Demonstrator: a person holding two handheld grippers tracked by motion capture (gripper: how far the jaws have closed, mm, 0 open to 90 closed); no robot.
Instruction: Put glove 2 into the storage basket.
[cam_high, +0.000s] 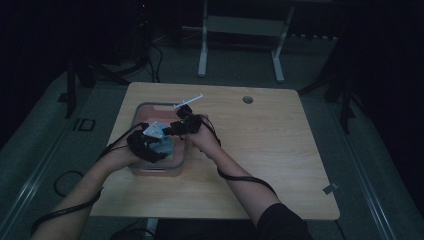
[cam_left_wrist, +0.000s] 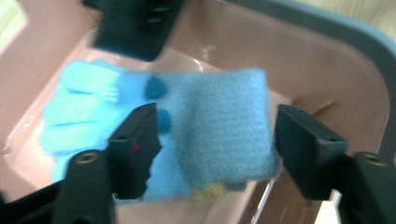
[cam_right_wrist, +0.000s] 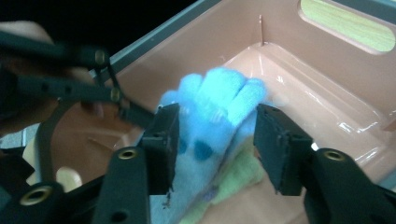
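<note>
Both grippers are down inside the pink plastic bin with the grey-blue rim (cam_high: 150, 106), which sits at the left of the pale wooden table (cam_high: 260, 150), and they are working from opposite sides of one item. That item is a fuzzy light-blue knitted glove with dark blue dots (cam_right_wrist: 219, 109), lying in the bin on top of a pale yellow-green cloth (cam_right_wrist: 240, 175). The right gripper (cam_right_wrist: 212, 144) comes in over the finger end: its jaws stand apart on either side of the glove, released, with blue fabric between them but no pinch that I can make out. The left gripper (cam_left_wrist: 212, 135) hovers over the cuff end, where the glove (cam_left_wrist: 224, 126) shows a ribbed, slightly darker band; those jaws are also spread wide, gripping nothing. My read is that each hand takes one end so the soft glove can be lifted or straightened without bunching. It looks plush and limp, its stubby fingers lying side by side, two dark dots near the palm, a speck of yellow peeking out under the cuff. Next comes closing on the fabric, and the risk is catching the cloth beneath along with it.
</note>
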